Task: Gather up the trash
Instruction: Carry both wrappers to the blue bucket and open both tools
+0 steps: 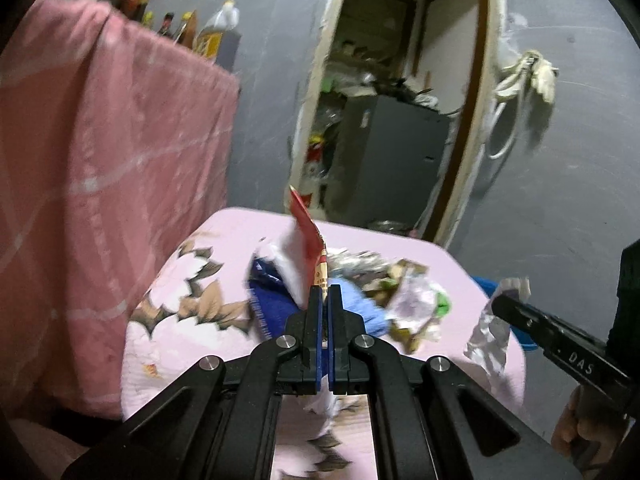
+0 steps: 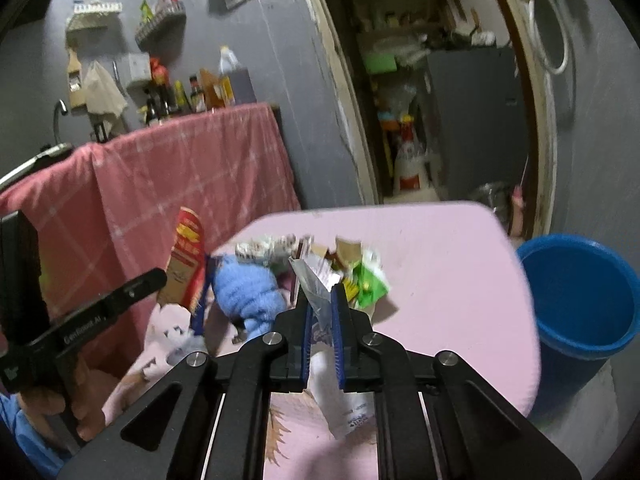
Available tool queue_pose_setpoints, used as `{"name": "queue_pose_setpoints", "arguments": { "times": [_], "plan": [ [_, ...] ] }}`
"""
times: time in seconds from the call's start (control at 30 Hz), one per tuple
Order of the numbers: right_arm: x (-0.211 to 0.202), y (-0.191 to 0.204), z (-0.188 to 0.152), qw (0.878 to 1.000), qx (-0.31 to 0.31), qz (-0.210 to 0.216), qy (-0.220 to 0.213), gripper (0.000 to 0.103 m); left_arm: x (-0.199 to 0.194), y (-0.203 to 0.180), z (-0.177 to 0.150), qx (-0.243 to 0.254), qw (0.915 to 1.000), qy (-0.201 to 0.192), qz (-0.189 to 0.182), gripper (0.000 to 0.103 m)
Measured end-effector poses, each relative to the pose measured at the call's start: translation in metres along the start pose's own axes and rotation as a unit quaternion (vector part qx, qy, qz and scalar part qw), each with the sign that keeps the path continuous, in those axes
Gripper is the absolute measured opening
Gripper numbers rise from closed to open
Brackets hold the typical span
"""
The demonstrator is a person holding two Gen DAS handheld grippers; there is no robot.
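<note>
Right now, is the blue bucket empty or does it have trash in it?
Cannot tell fully: the bucket stands upright beside the table, and the inner wall that shows is bare blue, but its bottom is hidden.

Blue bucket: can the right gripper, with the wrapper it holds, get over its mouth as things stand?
Probably yes. The blue bucket stands open-mouthed beside the pink table, to the right of the right gripper. Nothing lies between them, and the silver wrapper is already clamped.

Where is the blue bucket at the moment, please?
In the right wrist view the blue bucket stands on the floor at the right, just beyond the pink table's right edge, below the doorway.
</note>
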State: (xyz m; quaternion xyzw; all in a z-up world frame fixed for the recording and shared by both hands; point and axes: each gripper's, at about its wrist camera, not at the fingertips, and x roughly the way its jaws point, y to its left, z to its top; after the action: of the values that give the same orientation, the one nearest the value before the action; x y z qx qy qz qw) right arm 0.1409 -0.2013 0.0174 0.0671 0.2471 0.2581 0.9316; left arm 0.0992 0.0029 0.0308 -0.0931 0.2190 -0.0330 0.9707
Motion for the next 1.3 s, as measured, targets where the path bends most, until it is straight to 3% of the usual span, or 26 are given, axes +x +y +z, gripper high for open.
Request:
{"name": "queue_pose_setpoints", "arguments": {
  "times": [0.4,0.7,0.8,1.0,1.3],
  "plan": [
    [-0.057,-0.027,0.027,0.992,-0.011,-0.049,-0.112,0.007,0.011,-0.069,0.020,0.042,0.9941,-0.065,-0.076,0.000],
    [-0.093,-0.082,0.051,0.971,-0.041,-0.153,-0.180,0.008,0.040,-0.155,0.036,0.066,0.9797,-0.124,-0.143,0.000],
    [-0.098,-0.105,0.054,0.963,-0.047,-0.185,-0.191,0.008,0.061,-0.183,0.040,0.071,0.9761,-0.123,-0.165,0.000],
    [-0.091,-0.163,0.051,0.957,-0.023,-0.229,-0.176,0.008,0.125,-0.231,0.043,0.064,0.9784,-0.043,-0.191,0.000],
    [-0.054,-0.233,0.028,0.966,0.053,-0.241,-0.079,0.008,0.216,-0.268,0.034,0.048,0.9748,0.106,-0.190,0.000]
  ]
}}
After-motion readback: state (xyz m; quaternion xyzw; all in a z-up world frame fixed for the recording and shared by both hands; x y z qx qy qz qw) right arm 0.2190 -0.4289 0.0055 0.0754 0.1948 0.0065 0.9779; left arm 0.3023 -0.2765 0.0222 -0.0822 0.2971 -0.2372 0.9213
